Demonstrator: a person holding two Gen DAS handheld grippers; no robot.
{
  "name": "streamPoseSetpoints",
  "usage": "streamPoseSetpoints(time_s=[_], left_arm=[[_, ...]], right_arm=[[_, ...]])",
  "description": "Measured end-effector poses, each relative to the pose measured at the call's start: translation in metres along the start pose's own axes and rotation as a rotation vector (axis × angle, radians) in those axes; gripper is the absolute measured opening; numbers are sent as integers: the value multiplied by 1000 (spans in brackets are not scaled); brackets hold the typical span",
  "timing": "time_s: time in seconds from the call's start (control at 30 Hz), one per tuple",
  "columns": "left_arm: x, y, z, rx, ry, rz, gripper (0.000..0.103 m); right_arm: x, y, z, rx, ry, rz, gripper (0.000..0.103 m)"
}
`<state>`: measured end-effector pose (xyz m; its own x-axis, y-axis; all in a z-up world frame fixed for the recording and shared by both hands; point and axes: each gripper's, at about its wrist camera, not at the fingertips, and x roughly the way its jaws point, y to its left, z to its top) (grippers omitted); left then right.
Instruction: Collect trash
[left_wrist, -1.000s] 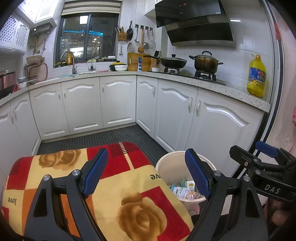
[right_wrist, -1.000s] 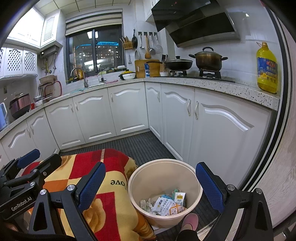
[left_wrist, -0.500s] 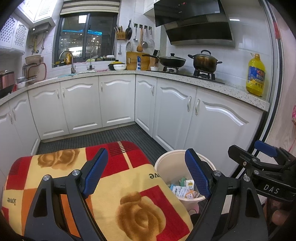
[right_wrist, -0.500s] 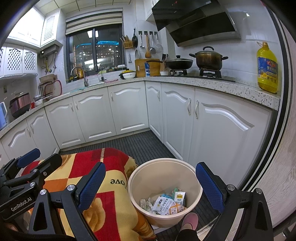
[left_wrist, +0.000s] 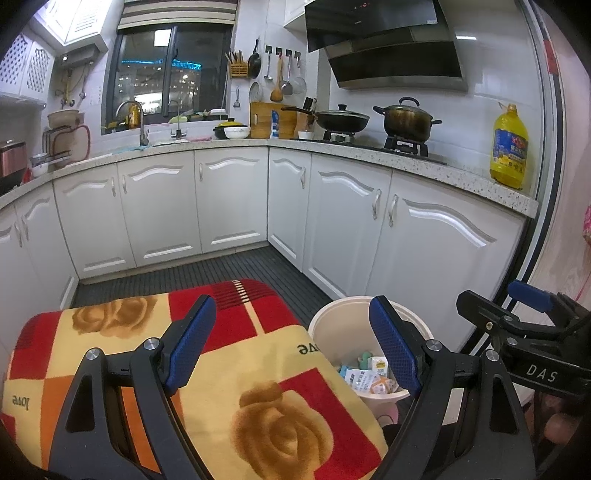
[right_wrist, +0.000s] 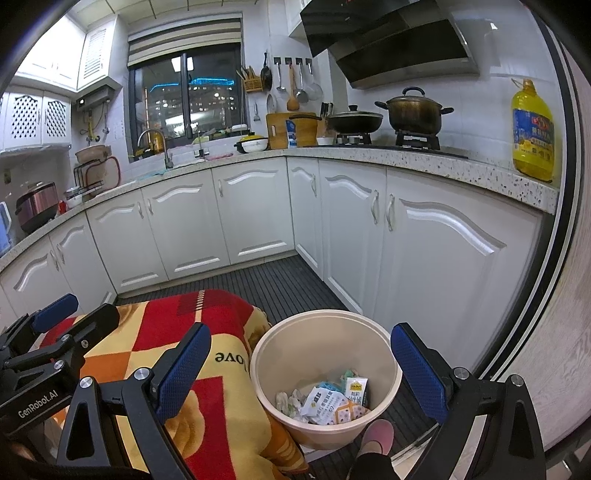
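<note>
A cream plastic bin (right_wrist: 325, 354) stands on the dark floor beside a blanket-covered surface (right_wrist: 207, 369). In its bottom lie several wrappers and small cartons (right_wrist: 332, 402). My right gripper (right_wrist: 299, 360) hangs above the bin, open, nothing between its blue pads. My left gripper (left_wrist: 291, 332) hovers over the blanket (left_wrist: 240, 369) near its right edge, open and empty, with the bin (left_wrist: 332, 328) behind its right finger. Each gripper shows at the other view's edge.
White kitchen cabinets (right_wrist: 406, 236) wrap around behind and right of the bin. The counter carries pots on a stove (right_wrist: 413, 110) and a yellow oil bottle (right_wrist: 532, 136). A person's pink slipper (right_wrist: 375, 435) rests by the bin. A door frame (right_wrist: 557, 258) stands at the right.
</note>
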<state>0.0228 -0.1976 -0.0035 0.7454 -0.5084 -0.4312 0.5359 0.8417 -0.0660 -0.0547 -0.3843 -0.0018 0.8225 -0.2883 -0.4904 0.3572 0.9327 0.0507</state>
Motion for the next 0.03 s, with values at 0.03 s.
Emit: streamPoseSetpoints(time_s=[0.03], left_arm=[[0, 2, 0, -6, 3, -3, 85]], right_arm=[[1, 0, 0, -1, 2, 0, 97]])
